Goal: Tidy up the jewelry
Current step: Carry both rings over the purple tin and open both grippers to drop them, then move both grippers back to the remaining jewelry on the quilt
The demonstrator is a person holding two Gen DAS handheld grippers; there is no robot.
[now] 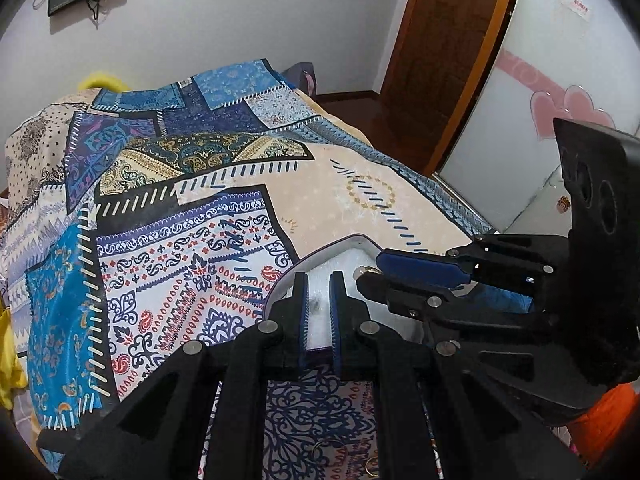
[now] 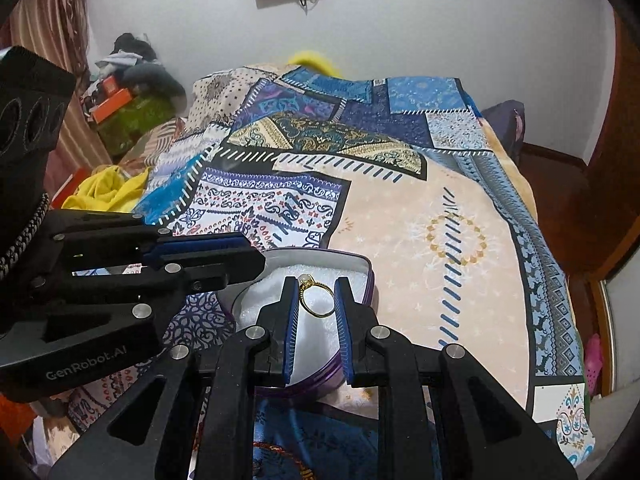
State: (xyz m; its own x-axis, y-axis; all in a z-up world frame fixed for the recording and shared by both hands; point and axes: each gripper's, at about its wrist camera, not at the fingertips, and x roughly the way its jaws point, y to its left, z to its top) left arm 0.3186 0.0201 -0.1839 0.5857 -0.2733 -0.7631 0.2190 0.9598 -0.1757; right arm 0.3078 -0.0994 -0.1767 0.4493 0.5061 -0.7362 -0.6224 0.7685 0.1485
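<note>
A purple tin box [image 2: 370, 280] with white foam lining sits on the patchwork bedspread; it also shows in the left wrist view [image 1: 352, 242]. My right gripper [image 2: 318, 292] is shut on a gold ring with a pale stone [image 2: 314, 294] and holds it over the foam. In the left wrist view the ring [image 1: 366, 270] shows at the right gripper's tips. My left gripper [image 1: 319, 294] hovers over the box's near left edge, its jaws a narrow gap apart with nothing between them. Two more gold rings [image 1: 326, 450] lie on the cloth below the left gripper.
The patterned bedspread [image 2: 420, 208] covers the whole bed. Yellow cloth [image 2: 108, 192] and clutter lie at the left of the bed. A wooden door [image 1: 444, 48] and a mirrored wardrobe [image 1: 520, 128] stand at the right.
</note>
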